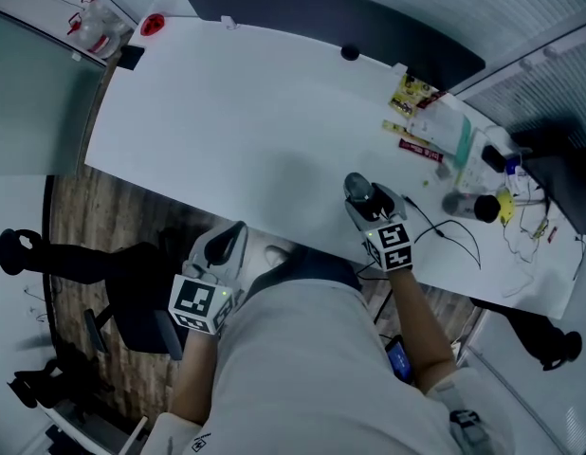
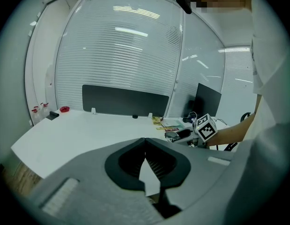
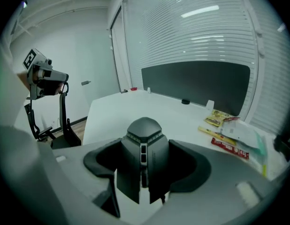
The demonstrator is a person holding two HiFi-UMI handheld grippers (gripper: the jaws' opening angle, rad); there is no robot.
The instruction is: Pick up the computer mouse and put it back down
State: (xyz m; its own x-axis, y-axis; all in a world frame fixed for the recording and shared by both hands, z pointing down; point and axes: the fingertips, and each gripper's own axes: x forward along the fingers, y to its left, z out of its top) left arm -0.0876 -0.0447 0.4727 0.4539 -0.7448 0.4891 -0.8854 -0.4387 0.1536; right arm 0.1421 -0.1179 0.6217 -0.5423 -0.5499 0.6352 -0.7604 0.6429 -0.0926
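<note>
right gripper (image 1: 363, 199): jaws clamped on black computer mouse (image 3: 144, 144) | over white desk (image 1: 246, 121), near its front edge | left gripper (image 2: 145, 140): jaws together, empty, off that edge

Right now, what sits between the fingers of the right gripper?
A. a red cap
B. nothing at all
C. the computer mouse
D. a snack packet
C: seen in its own view, the right gripper has its fingers closed on both sides of the dark computer mouse.
</note>
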